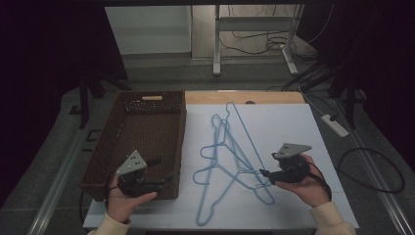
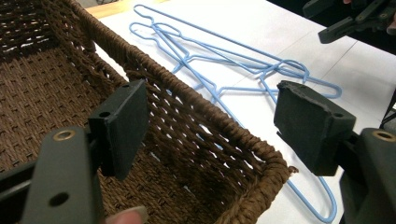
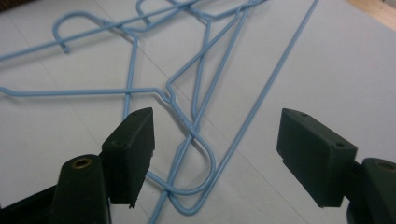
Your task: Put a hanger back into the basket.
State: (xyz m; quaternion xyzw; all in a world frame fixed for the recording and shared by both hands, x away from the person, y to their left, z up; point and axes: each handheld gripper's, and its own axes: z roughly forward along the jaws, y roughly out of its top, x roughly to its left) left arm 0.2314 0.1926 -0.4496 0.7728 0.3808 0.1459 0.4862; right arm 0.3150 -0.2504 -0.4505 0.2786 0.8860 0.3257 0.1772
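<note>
As the tangled blue wire hangers (image 1: 230, 156) looked light, springy and slippery, we judged a hook (image 3: 201, 186) at lower centre the best hold. Our right gripper (image 3: 215, 154) stood wide open and empty above it; the left gripper (image 2: 210, 126) gaped over the wicker basket (image 1: 98, 161) rim.

Both hands hold grippers low, left gripper (image 1: 169, 177) and right gripper (image 1: 263, 173) gaping (jaws pointing inward).

Black two-jaw grippers, left gripper (image 1: 169, 176) and right gripper (image 1: 264, 172), are topped by grey three-cornered plates; cream sleeves (image 1: 329, 219) are worn.

No writing, label, brand, number or sign can be read on anything here.
</note>
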